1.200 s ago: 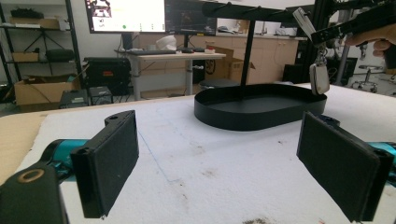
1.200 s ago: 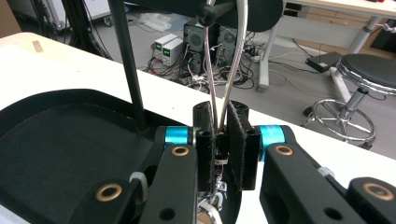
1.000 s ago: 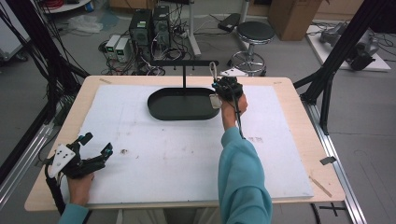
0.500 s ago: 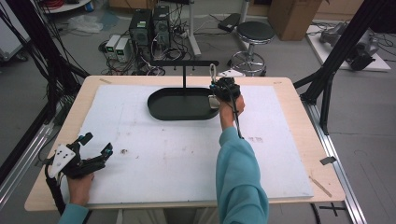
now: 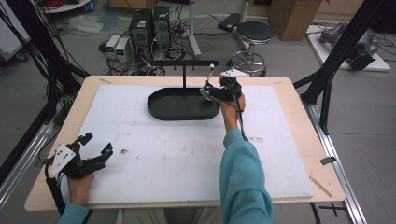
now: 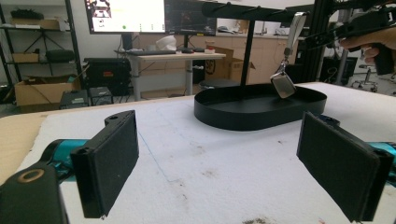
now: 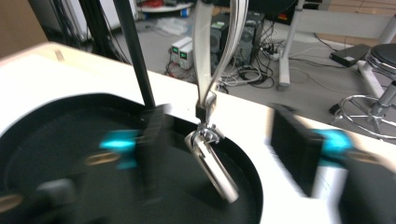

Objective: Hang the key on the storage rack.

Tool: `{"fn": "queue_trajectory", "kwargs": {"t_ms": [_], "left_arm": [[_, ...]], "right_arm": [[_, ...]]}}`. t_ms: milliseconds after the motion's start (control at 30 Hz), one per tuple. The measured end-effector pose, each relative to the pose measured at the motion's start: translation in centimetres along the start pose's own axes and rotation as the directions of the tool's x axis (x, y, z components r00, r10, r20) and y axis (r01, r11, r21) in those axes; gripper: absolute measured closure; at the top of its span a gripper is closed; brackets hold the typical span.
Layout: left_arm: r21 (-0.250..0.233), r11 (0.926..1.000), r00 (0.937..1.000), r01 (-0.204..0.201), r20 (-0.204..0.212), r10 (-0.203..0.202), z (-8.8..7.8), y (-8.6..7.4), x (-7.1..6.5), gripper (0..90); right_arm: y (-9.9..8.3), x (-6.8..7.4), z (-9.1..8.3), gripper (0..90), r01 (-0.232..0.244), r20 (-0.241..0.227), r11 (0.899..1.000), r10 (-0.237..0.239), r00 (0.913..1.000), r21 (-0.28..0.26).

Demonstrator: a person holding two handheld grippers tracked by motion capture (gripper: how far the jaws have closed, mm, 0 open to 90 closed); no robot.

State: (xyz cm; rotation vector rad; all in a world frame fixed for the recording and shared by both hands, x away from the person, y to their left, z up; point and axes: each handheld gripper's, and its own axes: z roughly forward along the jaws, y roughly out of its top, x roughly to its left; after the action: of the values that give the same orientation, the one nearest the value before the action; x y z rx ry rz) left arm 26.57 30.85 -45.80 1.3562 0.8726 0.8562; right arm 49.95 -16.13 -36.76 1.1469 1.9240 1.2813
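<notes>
Down at the near left corner of the bench, the left claw is resting low over the white mat, jaws spread wide and gripping nothing. From its own camera, the two black pads are standing well apart with bare, speckled mat between them. The person's left hand is partly cut off at the bottom edge of the high view.

Farther out, the teal sleeve is reaching forward to the black oval tray, and the right claw is hovering at the tray's right end. From above, the hand and the claw's body are hiding its jaws. Its own camera is smeared with motion blur, so the jaw edges are hard to make out, but they are showing a wide gap, released.

Between those blurred jaws, a small metal tag is dangling on a pale strap from the stand's crossbar, tilted above the tray's floor. Whether either jaw is touching it, I cannot tell. Beyond the bench, a stool and electronics boxes are sitting on the floor.
</notes>
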Motion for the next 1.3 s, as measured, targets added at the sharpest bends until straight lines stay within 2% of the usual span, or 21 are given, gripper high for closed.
{"fn": "queue_trajectory", "kwargs": {"t_ms": [100, 133, 167, 200, 233, 267, 333, 400, 433, 500, 567, 600, 733, 767, 833, 900, 967, 1000, 1100, 1233, 1300], "left_arm": [[-0.003, 1.0000, 1.0000, -0.001, 0.001, 0.001, 0.0, 0.0, 0.0, 13.2], [-0.003, 1.0000, 1.0000, -0.001, 0.001, 0.001, 0.0, 0.0, 0.0, 13.2], [-0.003, 1.0000, 1.0000, -0.002, 0.002, 0.002, 0.0, 0.0, 0.0, 13.2], [-0.004, 1.0000, 1.0000, -0.003, 0.001, 0.003, 0.0, 0.0, 0.0, 13.2], [-0.004, 1.0000, 1.0000, -0.003, 0.001, 0.003, 0.0, 0.0, 0.0, 13.2], [-0.004, 1.0000, 1.0000, -0.003, 0.001, 0.003, 0.0, 0.0, 0.0, 13.2], [-0.004, 1.0000, 1.0000, -0.003, 0.001, 0.003, 0.0, 0.0, 0.0, 13.2], [-0.002, 1.0000, 1.0000, -0.006, 0.002, 0.006, 0.0, 0.0, 0.0, 13.2], [-0.002, 1.0000, 1.0000, -0.006, 0.003, 0.006, 0.0, 0.0, -0.1, 13.2], [-0.003, 1.0000, 1.0000, -0.008, 0.002, 0.008, 0.0, 0.0, -0.1, 13.2], [-0.003, 1.0000, 1.0000, -0.008, 0.002, 0.008, 0.0, 0.0, -0.1, 13.2], [-0.003, 1.0000, 1.0000, -0.008, 0.002, 0.008, 0.0, 0.0, -0.1, 13.2], [-0.002, 0.9999, 0.9999, -0.012, 0.003, 0.012, -0.1, 0.0, -0.1, 13.2], [-0.002, 0.9999, 0.9999, -0.012, 0.004, 0.012, -0.1, 0.0, -0.1, 13.2], [-0.003, 0.9999, 0.9999, -0.013, 0.003, 0.013, -0.1, 0.0, -0.1, 13.2], [-0.003, 0.9999, 0.9999, -0.013, 0.004, 0.013, -0.1, 0.0, -0.1, 13.2], [-0.003, 0.9999, 0.9999, -0.012, 0.003, 0.012, -0.1, 0.0, -0.1, 13.2], [-0.004, 0.9999, 0.9999, -0.013, 0.004, 0.013, -0.1, 0.0, -0.1, 13.2], [-0.006, 0.9999, 0.9999, -0.012, 0.003, 0.012, 0.0, 0.0, -0.1, 13.2], [-0.008, 0.9999, 0.9999, -0.013, 0.002, 0.013, 0.0, 0.0, -0.1, 13.2], [-0.007, 0.9999, 0.9999, -0.013, 0.002, 0.013, 0.0, 0.0, -0.1, 13.2]], "right_arm": [[0.3, 0.2, -0.7, 10.6, 0.027, -0.019, 1.000, -0.027, 0.9994, 0.013], [0.4, 0.3, -1.1, 10.4, 0.021, -0.043, 1.000, -0.020, 0.9989, 0.006], [0.5, 0.2, -1.6, 10.3, 0.013, -0.090, 1.000, -0.014, 0.9959, -0.014], [0.5, 0.3, -2.7, 6.0, -0.003, -0.152, 0.998, -0.006, 0.9884, -0.058], [0.5, 0.3, -2.7, 6.0, -0.003, -0.152, 0.998, -0.006, 0.9884, -0.058], [0.6, 0.3, -3.2, 0.8, 0.005, -0.181, 0.997, -0.019, 0.9833, -0.080], [0.6, 0.3, -4.3, 0.9, 0.010, -0.221, 0.996, -0.029, 0.9748, -0.088], [0.5, 0.1, -5.4, 0.9, 0.039, -0.242, 0.995, -0.062, 0.9683, -0.097], [0.4, 0.1, -5.9, 0.9, 0.040, -0.254, 0.995, -0.063, 0.9652, -0.096], [0.0, -0.2, -7.1, 0.9, 0.050, -0.259, 0.994, -0.074, 0.9632, -0.099], [-0.5, -0.6, -8.3, 0.9, 0.042, -0.268, 0.996, -0.062, 0.9614, -0.079], [-0.9, -0.8, -8.9, 0.9, 0.052, -0.276, 0.995, -0.075, 0.9583, -0.089], [-2.8, -1.4, -11.7, 0.6, 0.079, -0.265, 0.989, -0.111, 0.9577, -0.129], [-3.4, -1.5, -12.4, 0.6, 0.088, -0.266, 0.985, -0.124, 0.9560, -0.146], [-4.6, -1.6, -13.8, 0.5, 0.093, -0.290, 0.980, -0.143, 0.9464, -0.179], [-5.9, -1.5, -15.2, 0.5, 0.088, -0.295, 0.975, -0.146, 0.9442, -0.202], [-7.2, -1.6, -16.3, 0.6, 0.071, -0.292, 0.971, -0.138, 0.9463, -0.227], [-7.9, -1.7, -16.8, 0.6, 0.071, -0.293, 0.966, -0.145, 0.9452, -0.249], [-10.0, -2.0, -17.9, 0.6, 0.065, -0.270, 0.956, -0.146, 0.9518, -0.286], [-13.0, -2.4, -18.6, 0.6, 0.050, -0.260, 0.947, -0.137, 0.9556, -0.316], [-14.4, -2.5, -18.8, 0.6, 0.036, -0.257, 0.948, -0.122, 0.9588, -0.315]]}}
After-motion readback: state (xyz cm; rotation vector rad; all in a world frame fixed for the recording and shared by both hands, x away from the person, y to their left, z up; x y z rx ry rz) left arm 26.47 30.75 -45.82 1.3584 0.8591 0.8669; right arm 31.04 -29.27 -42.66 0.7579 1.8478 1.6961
